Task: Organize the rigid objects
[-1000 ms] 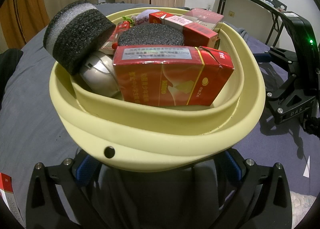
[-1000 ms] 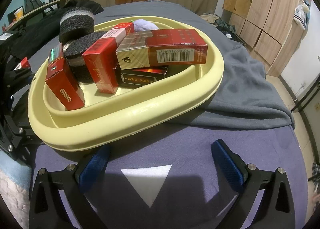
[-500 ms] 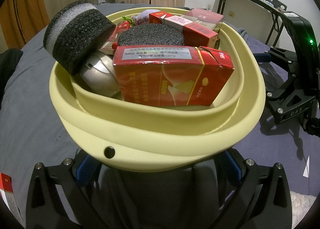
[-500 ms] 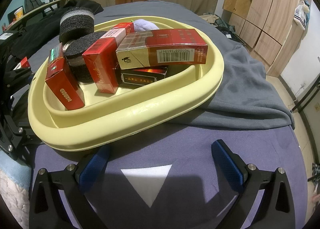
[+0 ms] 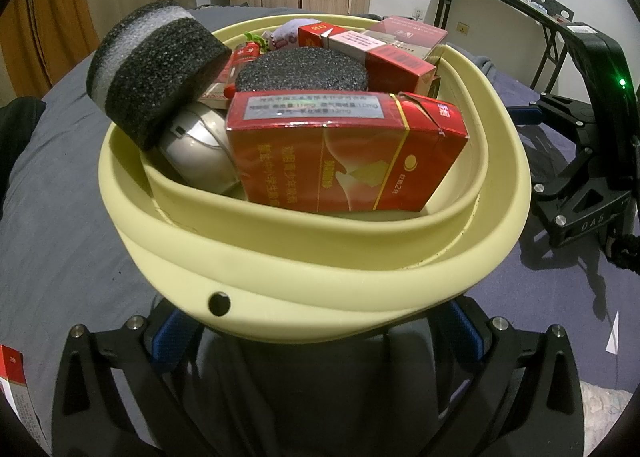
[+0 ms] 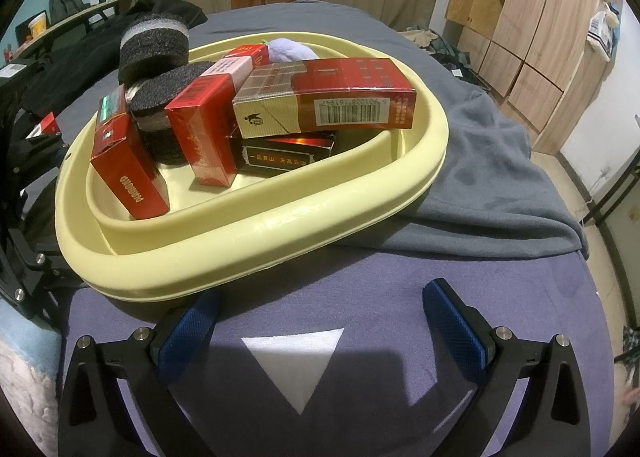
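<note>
The left gripper (image 5: 316, 321) sits closest to the work, its claw spread wide with the blue pads tucked under the near lip of the cream basin (image 5: 320, 273), which rises dead ahead at twelve o'clock; whether the pads touch the lip is hidden. The right gripper (image 6: 320, 317) is also spread and holds nothing, hovering over purple bedding with a white paper triangle (image 6: 296, 365) between its fingers; the basin lies just beyond at eleven o'clock, its long axis running from eight toward two. So the left claw is the nearer one, judged from how far the rim overhangs it.

The basin is smooth, matte and soft-looking, with a doubled, folded rim. Inside, nearest the left camera, a glossy red carton (image 5: 344, 161) stands on its long edge, a silver mouse (image 5: 200, 153) at its ten o'clock. Further in, a coarse black foam disc (image 5: 156, 65) leans on the rim, another (image 5: 302, 69) lies flat, and more hard-edged red packs (image 6: 324, 101) are stacked at the far end.
</note>
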### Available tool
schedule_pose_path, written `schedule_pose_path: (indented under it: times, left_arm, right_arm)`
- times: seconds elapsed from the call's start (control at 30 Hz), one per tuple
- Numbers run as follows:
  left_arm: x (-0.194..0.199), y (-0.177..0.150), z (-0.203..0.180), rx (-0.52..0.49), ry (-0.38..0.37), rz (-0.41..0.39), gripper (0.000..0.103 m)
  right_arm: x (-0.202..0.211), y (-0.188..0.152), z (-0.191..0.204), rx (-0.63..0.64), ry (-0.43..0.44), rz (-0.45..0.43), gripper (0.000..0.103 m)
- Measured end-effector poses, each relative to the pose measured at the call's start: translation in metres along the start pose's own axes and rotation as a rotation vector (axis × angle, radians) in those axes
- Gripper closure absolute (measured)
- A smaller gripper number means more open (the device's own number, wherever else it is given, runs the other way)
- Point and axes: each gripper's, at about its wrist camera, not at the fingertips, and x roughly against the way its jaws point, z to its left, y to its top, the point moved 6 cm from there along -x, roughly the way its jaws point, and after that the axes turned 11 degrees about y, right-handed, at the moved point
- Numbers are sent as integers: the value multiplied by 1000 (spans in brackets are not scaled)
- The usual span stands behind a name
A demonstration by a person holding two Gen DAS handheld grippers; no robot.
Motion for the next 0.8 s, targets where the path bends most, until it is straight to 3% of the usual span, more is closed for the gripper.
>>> schedule_pose_path:
  times: [0.8]
  left_arm:
    - [-1,1,-1,-1,1,0,0]
  right_arm:
    - [0,1,-2,3,-4,0,0]
